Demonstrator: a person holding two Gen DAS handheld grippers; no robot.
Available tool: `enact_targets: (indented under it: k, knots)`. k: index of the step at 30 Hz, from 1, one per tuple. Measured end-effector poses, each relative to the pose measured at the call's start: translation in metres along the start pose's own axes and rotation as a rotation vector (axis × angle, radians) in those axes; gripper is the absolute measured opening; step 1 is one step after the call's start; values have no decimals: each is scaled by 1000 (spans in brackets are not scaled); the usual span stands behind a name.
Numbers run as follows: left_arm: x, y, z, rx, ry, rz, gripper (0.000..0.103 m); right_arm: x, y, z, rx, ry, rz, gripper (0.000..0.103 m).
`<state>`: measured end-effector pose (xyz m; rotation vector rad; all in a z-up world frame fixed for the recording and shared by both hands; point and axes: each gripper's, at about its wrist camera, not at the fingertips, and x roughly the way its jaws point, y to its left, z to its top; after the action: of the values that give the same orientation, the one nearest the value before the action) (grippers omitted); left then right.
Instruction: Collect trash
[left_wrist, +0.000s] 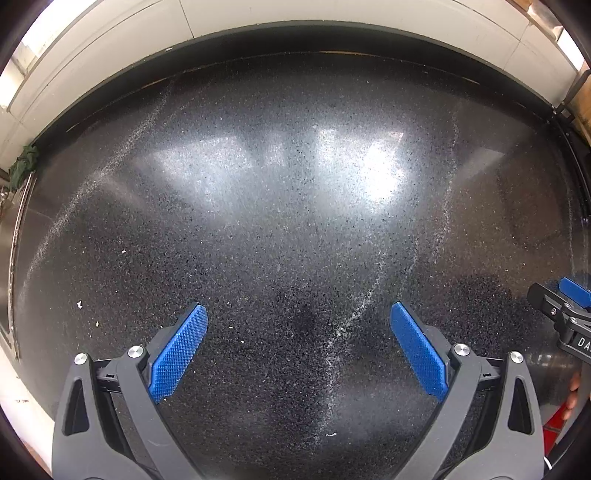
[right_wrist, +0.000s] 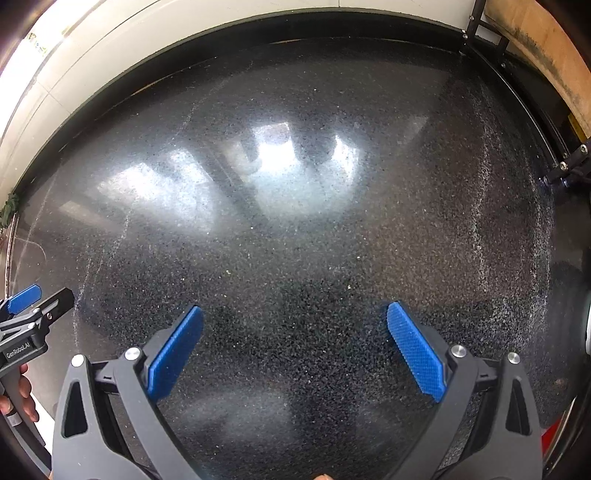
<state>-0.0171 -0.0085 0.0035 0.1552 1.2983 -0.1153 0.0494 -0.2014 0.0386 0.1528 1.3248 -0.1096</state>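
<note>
Both views look down on a dark speckled stone counter (left_wrist: 295, 229). My left gripper (left_wrist: 299, 314) is open and empty above it. A few tiny pale crumbs (left_wrist: 79, 304) lie left of its left finger, and another bit (left_wrist: 331, 434) lies between the fingers near the bottom. My right gripper (right_wrist: 295, 317) is open and empty over the counter (right_wrist: 295, 240). No larger piece of trash shows. The right gripper's tip shows at the right edge of the left wrist view (left_wrist: 565, 306); the left gripper's tip shows at the left edge of the right wrist view (right_wrist: 33, 314).
A white tiled wall (left_wrist: 258, 22) runs along the counter's far edge. A green cloth (left_wrist: 23, 162) sits at the far left by a steel sink edge (left_wrist: 14, 258). A black metal frame (right_wrist: 565, 166) and a wooden board (right_wrist: 546, 48) stand at the right.
</note>
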Motion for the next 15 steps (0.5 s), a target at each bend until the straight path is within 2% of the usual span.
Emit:
enact_targets:
  k: [5, 9, 15]
  knots:
    - [4, 4, 1, -9, 6, -3, 97, 2, 2, 4, -20, -2, -20, 96]
    - [8, 8, 1, -15, 11, -6, 97, 9, 8, 6, -52, 5, -88, 97]
    - [10, 16, 3, -23, 6, -9, 97, 12, 7, 10, -55, 7, -86, 98]
